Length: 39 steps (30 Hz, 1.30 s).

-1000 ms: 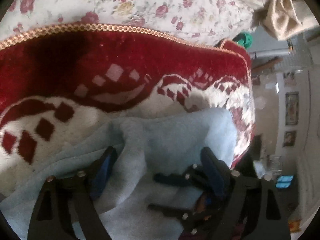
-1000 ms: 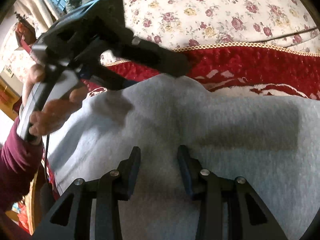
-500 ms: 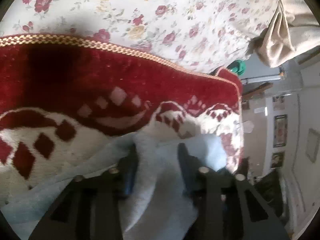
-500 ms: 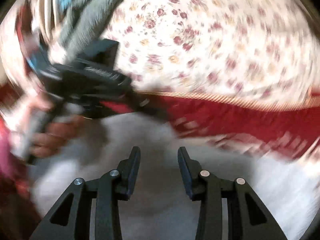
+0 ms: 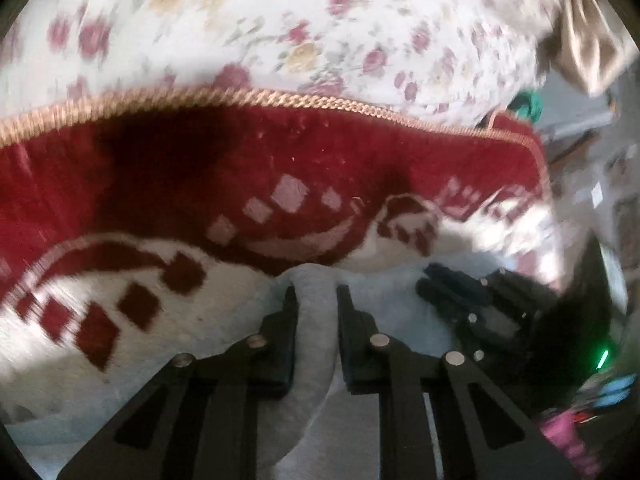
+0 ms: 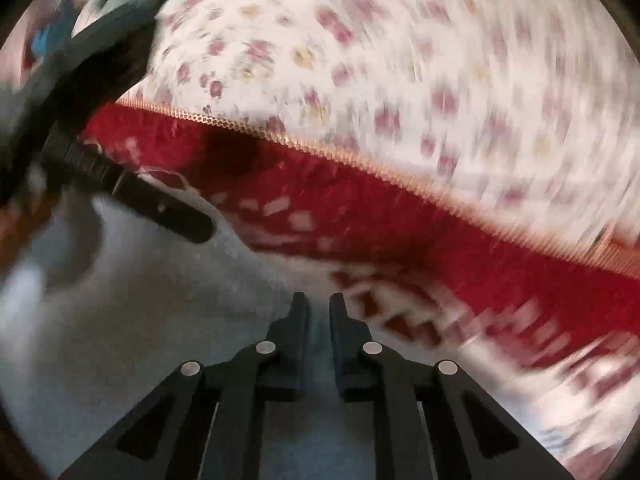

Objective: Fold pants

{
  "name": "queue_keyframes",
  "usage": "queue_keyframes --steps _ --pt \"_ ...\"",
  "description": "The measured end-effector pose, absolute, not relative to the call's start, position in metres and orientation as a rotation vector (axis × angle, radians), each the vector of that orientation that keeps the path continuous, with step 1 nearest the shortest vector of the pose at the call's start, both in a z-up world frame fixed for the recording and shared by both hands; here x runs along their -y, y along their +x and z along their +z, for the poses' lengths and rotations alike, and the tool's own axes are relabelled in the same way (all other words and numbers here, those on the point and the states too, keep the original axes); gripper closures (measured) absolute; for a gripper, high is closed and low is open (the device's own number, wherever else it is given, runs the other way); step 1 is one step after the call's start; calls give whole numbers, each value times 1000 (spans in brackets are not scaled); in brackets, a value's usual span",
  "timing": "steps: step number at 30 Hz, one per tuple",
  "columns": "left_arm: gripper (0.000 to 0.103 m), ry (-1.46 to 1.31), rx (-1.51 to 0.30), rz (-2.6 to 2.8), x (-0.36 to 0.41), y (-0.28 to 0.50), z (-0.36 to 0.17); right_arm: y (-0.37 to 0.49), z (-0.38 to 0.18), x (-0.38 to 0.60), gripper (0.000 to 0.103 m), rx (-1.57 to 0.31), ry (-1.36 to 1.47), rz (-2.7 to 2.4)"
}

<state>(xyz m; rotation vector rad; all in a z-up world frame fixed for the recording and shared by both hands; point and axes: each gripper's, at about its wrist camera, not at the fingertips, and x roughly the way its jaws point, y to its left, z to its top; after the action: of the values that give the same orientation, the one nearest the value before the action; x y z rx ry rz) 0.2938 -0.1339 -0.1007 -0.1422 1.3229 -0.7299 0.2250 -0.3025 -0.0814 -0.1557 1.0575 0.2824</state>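
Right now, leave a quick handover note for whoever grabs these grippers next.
Left gripper: shut on a raised fold of the light grey pants.
Right gripper: nearly shut on the pants' edge, grip not certain through blur.
Pants lie on the red and white blanket, floral sheet beyond.
Done: both grippers are at the cloth.
Left: carry the fold over, flatten, release.

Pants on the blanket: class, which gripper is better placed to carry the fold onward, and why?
Probably left: the left gripper is shut on a raised ridge of the pants. The right gripper is nearly shut, its grasp unclear through blur.
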Motion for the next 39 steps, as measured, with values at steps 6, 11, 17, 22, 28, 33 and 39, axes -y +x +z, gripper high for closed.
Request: queue_keyframes --steps 6,11,17,22,28,33,39 --pt "36 -76 -1172 -645 132 279 -91 198 -57 300 87 -996 -140 221" --pt "22 -73 -1018 -601 111 256 -52 144 -43 270 87 -931 -184 211" --pt "22 13 -937 -506 94 219 -28 122 -55 252 87 -929 18 249" --pt "21 38 -913 -456 78 191 -21 108 -56 234 87 -929 52 244" --pt "19 -44 -974 -405 54 179 -34 97 -55 236 86 -917 100 199" --pt "18 -106 -1036 -314 28 176 -61 83 -63 259 83 -932 201 190" --pt "18 -71 -1044 -262 14 166 -87 72 -66 279 83 -937 352 230"
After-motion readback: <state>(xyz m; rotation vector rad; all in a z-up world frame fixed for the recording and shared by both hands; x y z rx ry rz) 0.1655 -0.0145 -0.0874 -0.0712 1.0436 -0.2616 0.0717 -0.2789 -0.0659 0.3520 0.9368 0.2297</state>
